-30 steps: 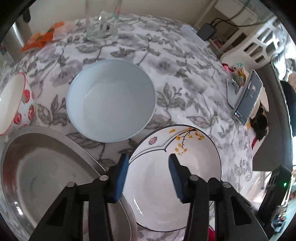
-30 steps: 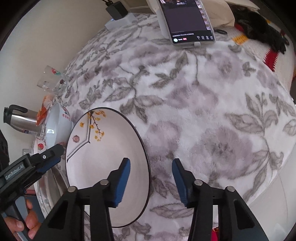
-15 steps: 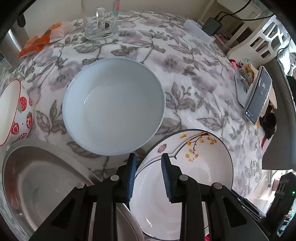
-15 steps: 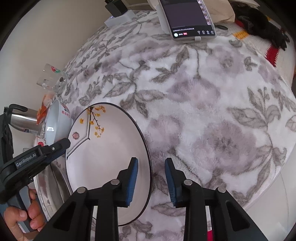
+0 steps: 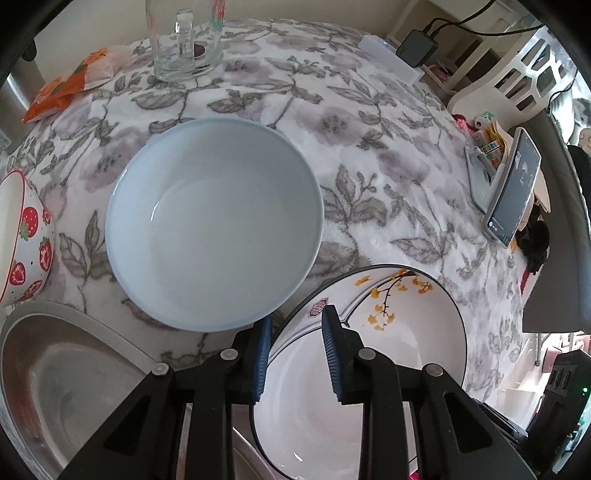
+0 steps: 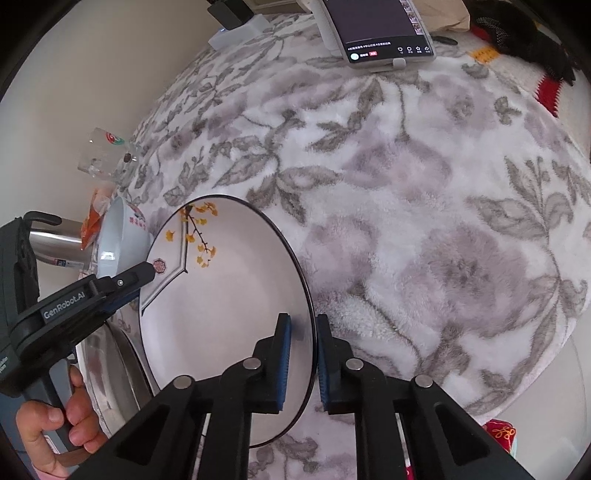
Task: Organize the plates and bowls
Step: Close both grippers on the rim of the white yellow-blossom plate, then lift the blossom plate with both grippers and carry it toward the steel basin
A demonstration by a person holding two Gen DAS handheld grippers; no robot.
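A white plate with yellow flowers and a black rim is tilted, its left side over a steel dish. My left gripper straddles the plate's left rim, its jaws narrowed around it. My right gripper is shut on the plate's right rim. A pale blue bowl sits just beyond the left gripper. A strawberry-pattern bowl stands at the far left.
A glass mug and an orange snack packet lie at the back of the floral cloth. A phone on a stand stands at the table's far edge. A steel kettle is at the left.
Both grippers have narrowed their jaws onto opposite rims of the flowered plate. The plate now tilts up, and the left gripper has moved forward toward the blue bowl.
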